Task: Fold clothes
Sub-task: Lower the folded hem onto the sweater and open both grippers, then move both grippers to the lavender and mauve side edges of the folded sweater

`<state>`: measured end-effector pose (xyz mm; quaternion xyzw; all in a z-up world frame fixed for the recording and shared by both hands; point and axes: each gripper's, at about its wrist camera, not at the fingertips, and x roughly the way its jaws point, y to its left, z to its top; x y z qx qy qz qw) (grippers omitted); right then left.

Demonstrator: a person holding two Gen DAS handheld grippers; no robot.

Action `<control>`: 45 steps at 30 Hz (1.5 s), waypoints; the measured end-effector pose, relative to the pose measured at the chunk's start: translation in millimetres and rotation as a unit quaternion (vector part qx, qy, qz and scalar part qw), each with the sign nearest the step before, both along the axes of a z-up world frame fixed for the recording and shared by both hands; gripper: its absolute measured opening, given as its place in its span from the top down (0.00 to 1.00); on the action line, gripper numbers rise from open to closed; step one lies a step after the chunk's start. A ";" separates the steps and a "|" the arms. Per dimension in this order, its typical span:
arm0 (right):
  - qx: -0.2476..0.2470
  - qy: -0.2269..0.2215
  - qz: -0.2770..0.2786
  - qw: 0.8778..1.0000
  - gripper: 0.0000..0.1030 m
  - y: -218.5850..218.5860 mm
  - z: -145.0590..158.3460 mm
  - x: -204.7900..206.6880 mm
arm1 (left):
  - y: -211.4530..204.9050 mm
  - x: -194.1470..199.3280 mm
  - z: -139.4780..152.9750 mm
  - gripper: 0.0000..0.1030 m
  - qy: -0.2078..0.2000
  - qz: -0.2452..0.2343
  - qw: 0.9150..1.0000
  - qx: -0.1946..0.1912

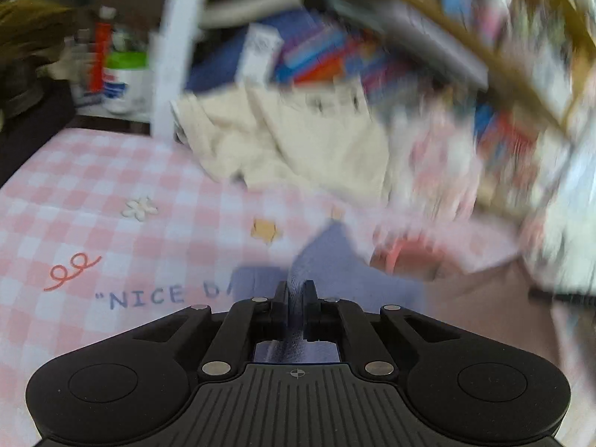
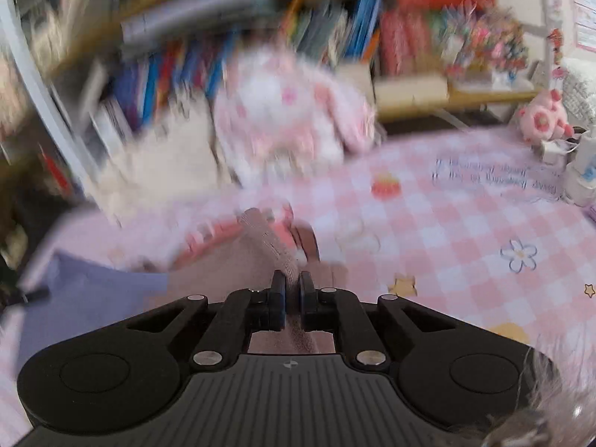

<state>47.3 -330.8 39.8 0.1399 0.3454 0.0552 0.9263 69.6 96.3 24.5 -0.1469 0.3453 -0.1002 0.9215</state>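
The left gripper (image 1: 297, 290) has its fingers closed on a lavender fabric (image 1: 327, 249). The right gripper (image 2: 291, 283) is pinched tight on pink knit cloth (image 2: 268, 238). Both cloths lie on the pink checked surface (image 1: 111, 193). Beyond, a cream garment (image 1: 298, 141) and a blurred bookshelf (image 2: 260, 37).

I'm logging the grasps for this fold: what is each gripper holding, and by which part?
Left gripper pinches a fold of lavender cloth; right gripper pinches a pink knit edge.
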 end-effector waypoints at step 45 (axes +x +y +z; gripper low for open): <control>-0.046 0.111 0.040 0.992 0.78 9.8 -47.5 25.3 | -7.3 -12.7 -45.0 0.71 0.088 0.050 0.995 0.020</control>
